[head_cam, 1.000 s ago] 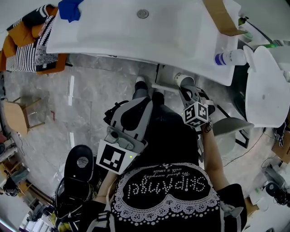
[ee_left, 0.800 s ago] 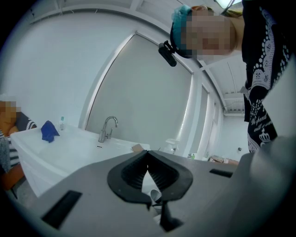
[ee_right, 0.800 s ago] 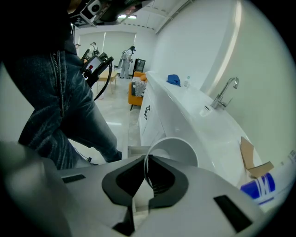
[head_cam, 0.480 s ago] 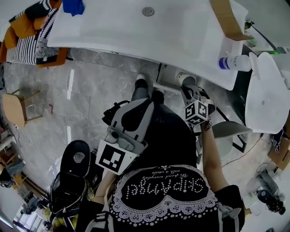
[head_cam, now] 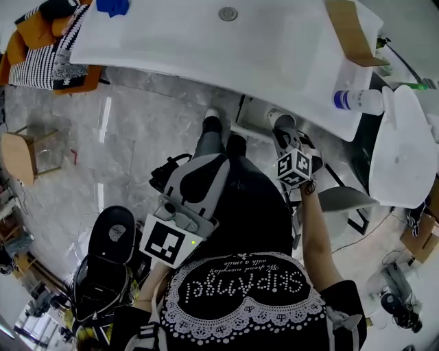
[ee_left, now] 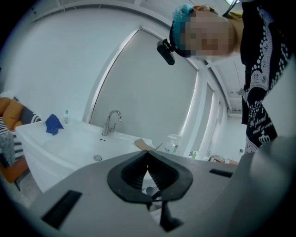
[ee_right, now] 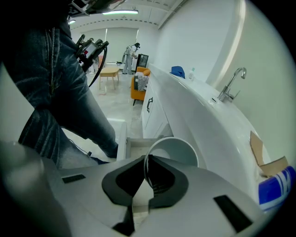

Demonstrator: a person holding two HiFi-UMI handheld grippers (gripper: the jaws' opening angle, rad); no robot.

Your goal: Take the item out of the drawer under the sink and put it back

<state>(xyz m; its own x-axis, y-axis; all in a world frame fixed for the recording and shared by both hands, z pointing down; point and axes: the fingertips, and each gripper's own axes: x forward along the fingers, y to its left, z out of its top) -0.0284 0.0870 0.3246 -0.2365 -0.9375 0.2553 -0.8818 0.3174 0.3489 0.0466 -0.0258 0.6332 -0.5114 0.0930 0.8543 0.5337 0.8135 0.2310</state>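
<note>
A white cup [ee_right: 173, 150] hangs over the open drawer [ee_right: 134, 142] below the white sink counter [ee_right: 199, 111]. My right gripper [ee_right: 147, 159] is shut on the cup's rim, one jaw inside and one outside. In the head view the right gripper [head_cam: 283, 136] points steeply down at the drawer [head_cam: 252, 113], with the cup [head_cam: 277, 118] at its tip. My left gripper [head_cam: 195, 171] rests by the person's leg, its jaws [ee_left: 147, 153] shut with nothing between them. It faces the sink and faucet [ee_left: 111, 122].
On the counter lie a blue cloth [head_cam: 113, 5], a cardboard piece [head_cam: 350, 31] and a bottle with a blue label [head_cam: 360, 101]. A white rounded fixture [head_cam: 401, 147] stands right of the drawer. A cushioned chair [head_cam: 41, 41] and wooden stool [head_cam: 20, 154] stand at the left.
My right gripper has sunk a little toward the drawer with the cup still in it. The left gripper has stayed where it was.
</note>
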